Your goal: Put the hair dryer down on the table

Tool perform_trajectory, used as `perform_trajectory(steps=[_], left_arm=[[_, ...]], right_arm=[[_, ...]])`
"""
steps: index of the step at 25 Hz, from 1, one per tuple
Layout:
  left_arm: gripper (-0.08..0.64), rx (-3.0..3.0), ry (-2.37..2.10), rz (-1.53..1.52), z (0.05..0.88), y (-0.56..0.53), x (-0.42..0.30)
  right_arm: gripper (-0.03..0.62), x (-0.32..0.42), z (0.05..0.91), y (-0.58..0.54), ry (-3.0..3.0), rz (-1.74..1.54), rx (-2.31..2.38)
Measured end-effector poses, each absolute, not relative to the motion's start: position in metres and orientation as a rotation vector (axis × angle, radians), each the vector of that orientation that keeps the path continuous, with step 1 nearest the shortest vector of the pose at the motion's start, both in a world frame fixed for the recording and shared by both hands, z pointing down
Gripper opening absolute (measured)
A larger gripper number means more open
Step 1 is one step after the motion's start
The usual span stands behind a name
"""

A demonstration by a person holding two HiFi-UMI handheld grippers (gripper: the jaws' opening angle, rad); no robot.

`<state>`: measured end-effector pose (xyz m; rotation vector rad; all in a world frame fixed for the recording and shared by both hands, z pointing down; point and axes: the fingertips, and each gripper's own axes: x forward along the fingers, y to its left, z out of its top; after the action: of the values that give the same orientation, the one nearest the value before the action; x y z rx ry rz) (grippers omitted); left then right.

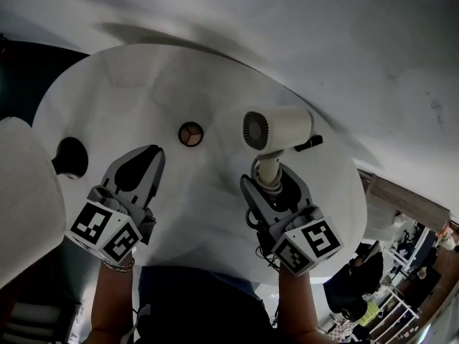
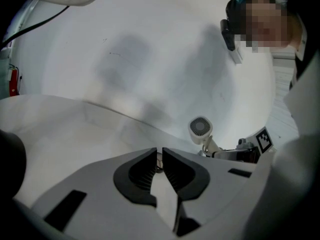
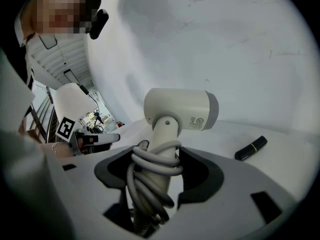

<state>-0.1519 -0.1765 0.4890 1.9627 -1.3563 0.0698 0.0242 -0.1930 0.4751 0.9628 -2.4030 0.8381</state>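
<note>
A cream hair dryer (image 1: pixel 280 129) stands upright in my right gripper (image 1: pixel 271 178), over the right half of the round white table (image 1: pixel 143 84). The jaws are shut on its handle, which has the grey cord (image 3: pixel 150 176) wound round it. In the right gripper view the dryer body (image 3: pixel 182 106) sits just above the jaws, nozzle pointing right. I cannot tell whether it touches the table. My left gripper (image 1: pixel 153 155) hovers over the table's near left, jaws shut and empty. From the left gripper view the dryer (image 2: pixel 200 128) shows its round rear grille.
A small round brown disc (image 1: pixel 191 134) lies mid-table between the grippers. A short black stick (image 1: pixel 308 144) lies just right of the dryer. A dark round shape (image 1: pixel 70 156) marks the table's left side. A white curved object (image 1: pixel 21 199) stands at the left edge.
</note>
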Motion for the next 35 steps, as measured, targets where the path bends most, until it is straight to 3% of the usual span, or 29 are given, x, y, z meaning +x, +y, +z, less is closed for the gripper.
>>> perform_trajectory(steps=[35], left_arm=[[0.047, 1.918, -1.36, 0.064, 0.51, -0.186, -0.158]], right_arm=[[0.278, 0.017, 0.53, -0.213, -2.224, 0.768, 0.978]])
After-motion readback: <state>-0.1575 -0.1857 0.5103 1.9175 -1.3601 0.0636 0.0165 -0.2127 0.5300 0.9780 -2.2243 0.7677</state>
